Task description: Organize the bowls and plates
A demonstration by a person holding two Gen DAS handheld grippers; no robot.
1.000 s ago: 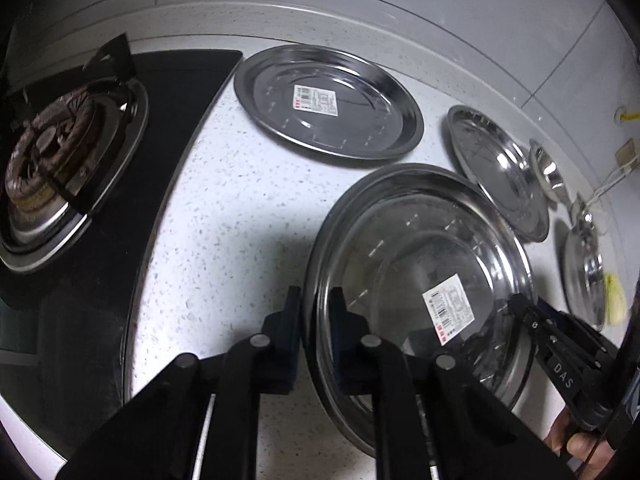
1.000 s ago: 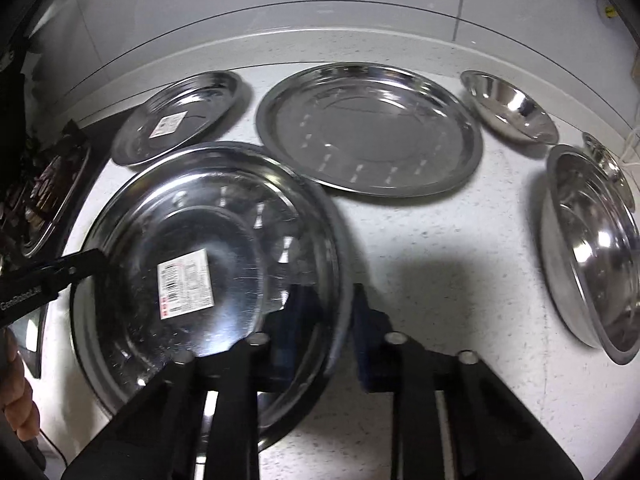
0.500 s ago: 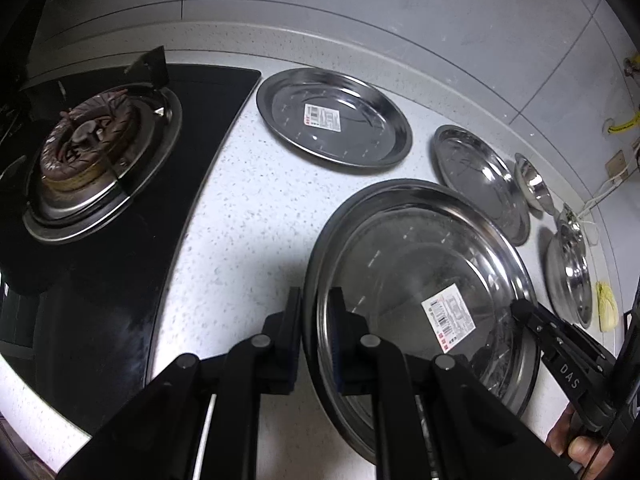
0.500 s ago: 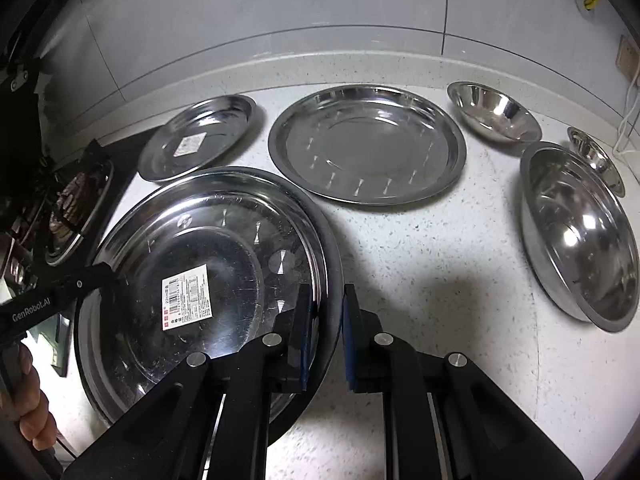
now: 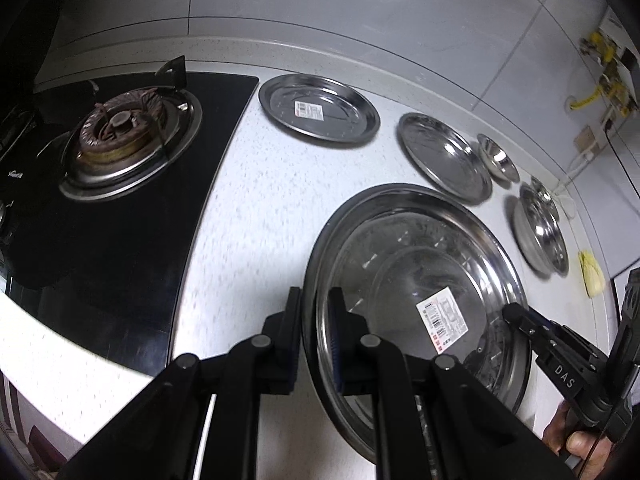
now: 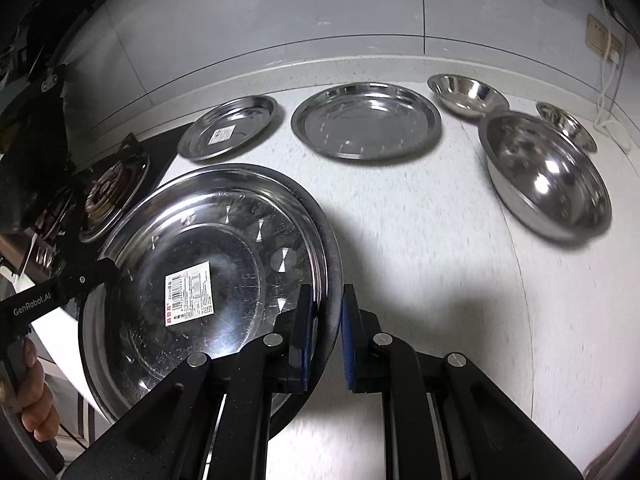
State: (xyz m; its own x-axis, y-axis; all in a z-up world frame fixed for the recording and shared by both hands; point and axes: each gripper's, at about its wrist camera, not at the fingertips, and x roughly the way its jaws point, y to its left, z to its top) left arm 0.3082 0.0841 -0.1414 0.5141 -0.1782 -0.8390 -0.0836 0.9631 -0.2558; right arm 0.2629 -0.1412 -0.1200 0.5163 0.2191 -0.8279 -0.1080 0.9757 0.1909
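Both grippers hold one large steel plate (image 5: 420, 280) with a barcode label, lifted above the speckled counter; it also shows in the right wrist view (image 6: 208, 272). My left gripper (image 5: 314, 320) is shut on its left rim. My right gripper (image 6: 326, 320) is shut on its right rim. On the counter lie a small labelled plate (image 5: 320, 110), a medium plate (image 6: 366, 120), a large bowl (image 6: 548, 176) and two small bowls (image 6: 468, 92) (image 6: 566, 124).
A black gas hob with a burner (image 5: 120, 128) lies to the left. The tiled wall (image 6: 360, 8) runs behind the counter, with a socket and cable (image 6: 608, 52) at the right. A yellow object (image 5: 592, 276) lies by the counter's right end.
Both grippers have risen and pulled back with the large plate between them. The counter items look smaller and farther, and more of the hob shows.
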